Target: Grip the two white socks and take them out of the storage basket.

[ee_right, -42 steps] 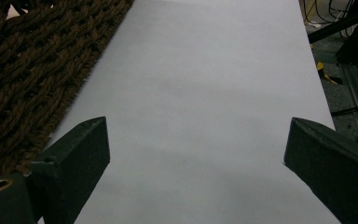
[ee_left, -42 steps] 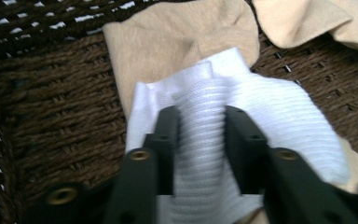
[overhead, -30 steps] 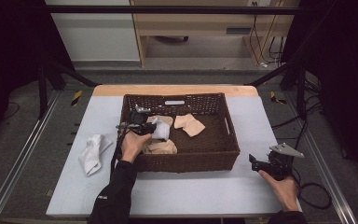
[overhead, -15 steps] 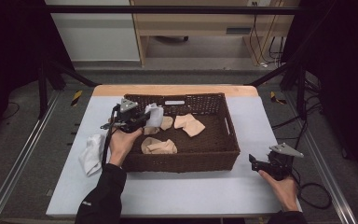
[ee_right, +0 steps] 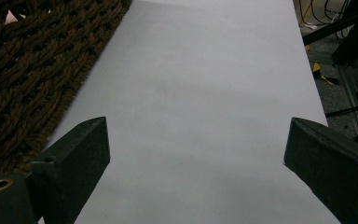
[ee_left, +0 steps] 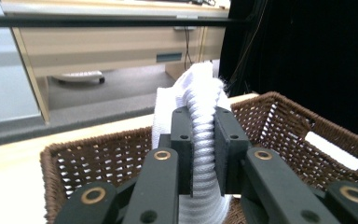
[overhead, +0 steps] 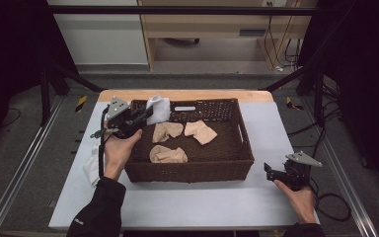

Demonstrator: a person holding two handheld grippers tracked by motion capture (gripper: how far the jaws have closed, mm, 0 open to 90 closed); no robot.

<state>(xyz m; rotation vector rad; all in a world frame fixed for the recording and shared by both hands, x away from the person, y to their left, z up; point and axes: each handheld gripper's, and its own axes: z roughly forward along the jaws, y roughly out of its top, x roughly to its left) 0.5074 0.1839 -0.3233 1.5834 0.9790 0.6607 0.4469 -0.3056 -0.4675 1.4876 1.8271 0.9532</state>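
Observation:
My left gripper is shut on a white ribbed sock, held up over the far left corner of the brown wicker basket. In the left gripper view the white sock is pinched between the two black pads and rises above them. Three beige socks lie on the basket floor. My right gripper rests low on the table to the right of the basket, and its jaws stand wide apart with nothing between them.
Another white sock lies on the grey table left of the basket, partly under my left forearm. The basket wall runs along the left of the right gripper view. A metal frame surrounds the table.
My left gripper has lifted the white sock out of the basket's middle and carried it up and toward the far left corner. The right gripper has not moved.

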